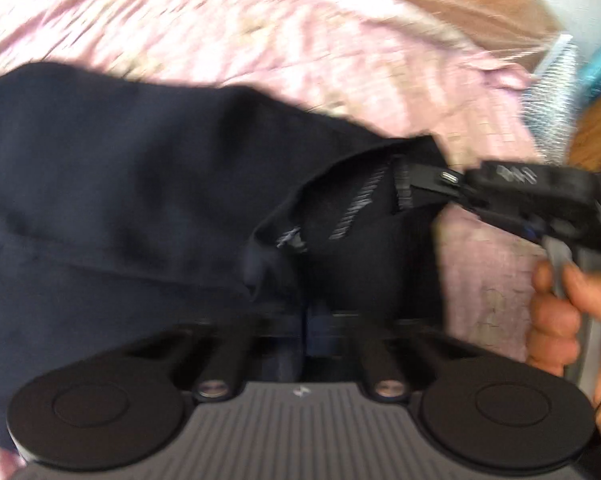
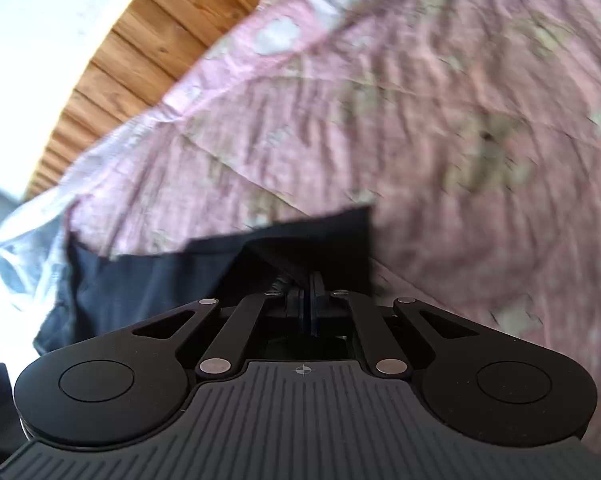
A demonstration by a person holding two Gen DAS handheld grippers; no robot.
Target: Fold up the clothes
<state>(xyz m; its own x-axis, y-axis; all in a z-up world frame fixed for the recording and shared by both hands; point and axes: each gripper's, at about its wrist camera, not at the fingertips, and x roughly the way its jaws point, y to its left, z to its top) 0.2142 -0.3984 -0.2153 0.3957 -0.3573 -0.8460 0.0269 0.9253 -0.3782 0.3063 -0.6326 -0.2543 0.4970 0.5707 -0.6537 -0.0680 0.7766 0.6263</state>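
A dark navy garment (image 1: 112,184) lies across a pink floral bedspread (image 1: 228,32) and stretches left in the left wrist view. My left gripper (image 1: 306,320) is shut on the garment's near edge, its fingertips buried in the cloth. My right gripper (image 1: 428,188) comes in from the right in that view, held by a hand (image 1: 560,320), and is shut on a corner of the same garment. In the right wrist view my right gripper (image 2: 311,292) has its jaws pressed together on the navy cloth (image 2: 148,276), which hangs down to the left.
The pink bedspread (image 2: 440,120) fills most of the right wrist view. A wooden slatted bed frame (image 2: 140,40) runs along its far edge, with a white wall behind. A white and teal object (image 1: 560,76) stands at the right edge of the left wrist view.
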